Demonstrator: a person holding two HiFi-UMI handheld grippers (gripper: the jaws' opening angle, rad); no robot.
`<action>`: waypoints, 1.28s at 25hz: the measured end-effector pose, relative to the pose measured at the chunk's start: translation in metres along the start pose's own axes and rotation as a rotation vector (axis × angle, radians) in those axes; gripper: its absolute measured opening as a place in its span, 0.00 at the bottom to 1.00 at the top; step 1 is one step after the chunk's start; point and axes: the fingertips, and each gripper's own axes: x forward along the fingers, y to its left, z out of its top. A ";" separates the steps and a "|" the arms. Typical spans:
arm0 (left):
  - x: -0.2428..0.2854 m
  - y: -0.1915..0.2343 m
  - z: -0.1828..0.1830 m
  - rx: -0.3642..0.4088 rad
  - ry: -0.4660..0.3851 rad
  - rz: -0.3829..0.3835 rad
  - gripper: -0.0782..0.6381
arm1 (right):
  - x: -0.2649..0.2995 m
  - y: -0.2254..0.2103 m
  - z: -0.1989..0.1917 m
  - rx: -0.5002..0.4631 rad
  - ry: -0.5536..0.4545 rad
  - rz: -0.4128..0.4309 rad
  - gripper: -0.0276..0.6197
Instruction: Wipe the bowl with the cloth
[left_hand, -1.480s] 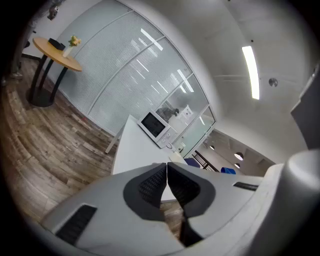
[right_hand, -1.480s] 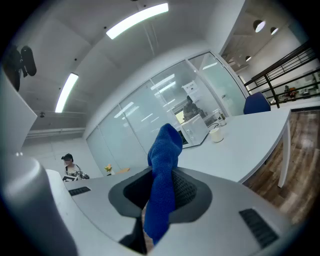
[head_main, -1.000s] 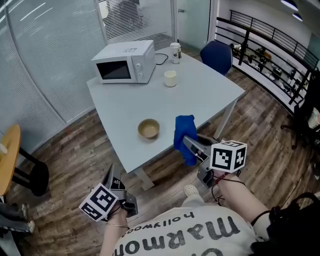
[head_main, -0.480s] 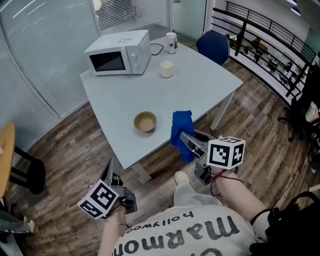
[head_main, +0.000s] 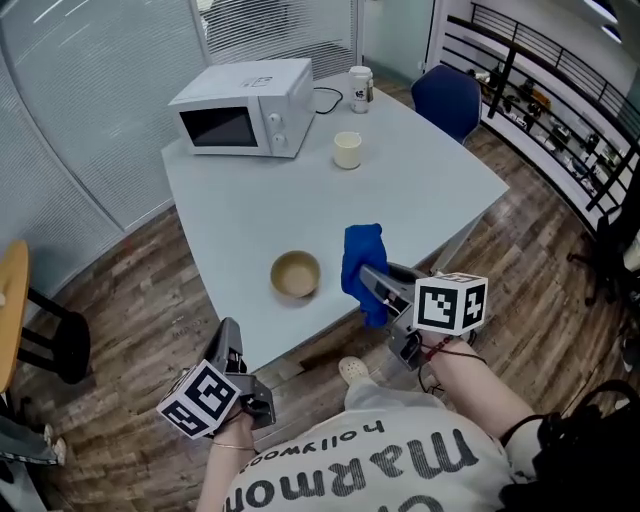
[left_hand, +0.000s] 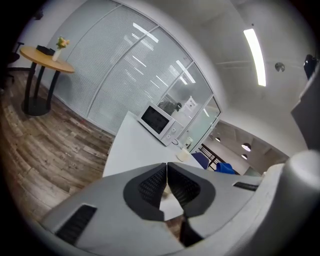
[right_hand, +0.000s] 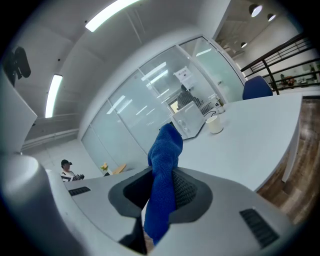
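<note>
A tan bowl (head_main: 296, 273) stands upright near the front edge of the pale table (head_main: 420, 190). In the head view my right gripper (head_main: 372, 290) hovers over that edge, just right of the bowl, shut on a blue cloth (head_main: 362, 258) that sticks up from the jaws and hangs below them. The right gripper view shows the cloth (right_hand: 162, 165) pinched between the pads of the right gripper (right_hand: 162, 187). My left gripper (head_main: 228, 340) is off the table, in front of the bowl and low over the wooden floor. Its jaws (left_hand: 166, 170) are shut with nothing in them.
A white microwave (head_main: 243, 107) sits at the table's far left, with a cream cup (head_main: 347, 150) and a white mug (head_main: 361, 88) behind the bowl. A blue chair (head_main: 447, 100) stands at the far corner. A round wooden side table (head_main: 12, 310) is at left. A person (right_hand: 67, 170) is in the background.
Both grippers have moved forward toward the table. The cloth in the right gripper now stands over the table's front edge, closer to the bowl.
</note>
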 end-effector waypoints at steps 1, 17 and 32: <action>0.009 -0.001 0.002 0.002 0.001 0.004 0.12 | 0.008 -0.004 0.007 -0.006 0.007 0.009 0.16; 0.149 0.028 -0.059 0.007 0.329 0.094 0.31 | 0.143 -0.065 0.051 -0.035 0.216 0.179 0.16; 0.188 0.060 -0.102 0.020 0.566 0.270 0.31 | 0.220 -0.076 0.034 0.002 0.373 0.338 0.16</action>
